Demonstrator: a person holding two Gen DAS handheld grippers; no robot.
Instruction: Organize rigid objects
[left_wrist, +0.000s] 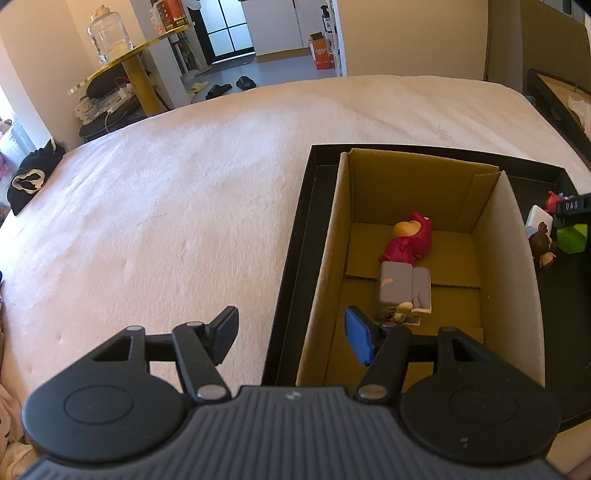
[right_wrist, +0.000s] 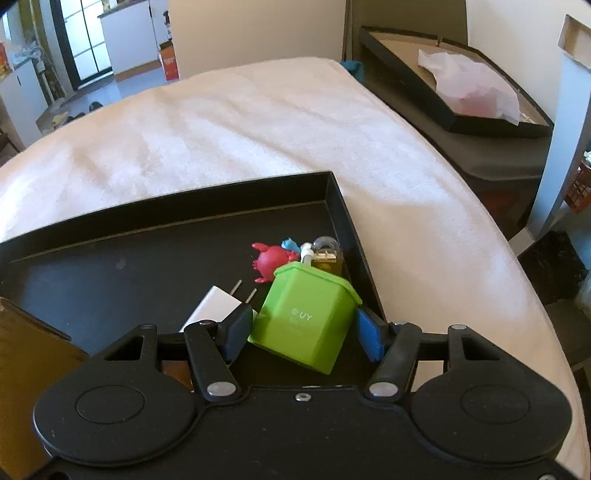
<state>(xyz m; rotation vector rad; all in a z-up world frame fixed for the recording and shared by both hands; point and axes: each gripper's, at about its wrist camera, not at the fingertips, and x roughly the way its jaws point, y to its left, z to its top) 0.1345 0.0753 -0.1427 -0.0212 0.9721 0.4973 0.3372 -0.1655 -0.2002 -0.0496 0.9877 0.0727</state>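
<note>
In the right wrist view my right gripper (right_wrist: 301, 326) has its fingers on both sides of a green box (right_wrist: 306, 317), tilted, in the black tray (right_wrist: 166, 218). A white charger (right_wrist: 214, 304), a red crab toy (right_wrist: 271, 260), a blue toy (right_wrist: 290, 244) and a small perfume bottle (right_wrist: 327, 254) lie beside it. In the left wrist view my left gripper (left_wrist: 290, 334) is open and empty over the left wall of a cardboard box (left_wrist: 513, 258). In the box lie a pink plush figure (left_wrist: 410, 238) and a grey block figure (left_wrist: 404, 286). The green box (left_wrist: 572, 238) shows at the right.
The tray sits on a white bed (left_wrist: 166, 203). A black cloth (left_wrist: 31, 177) lies at the bed's left edge. A gold side table (left_wrist: 122, 70) stands beyond. Another black tray with tissue paper (right_wrist: 472, 85) stands right of the bed. A brown bear toy (left_wrist: 543, 243) lies in the tray.
</note>
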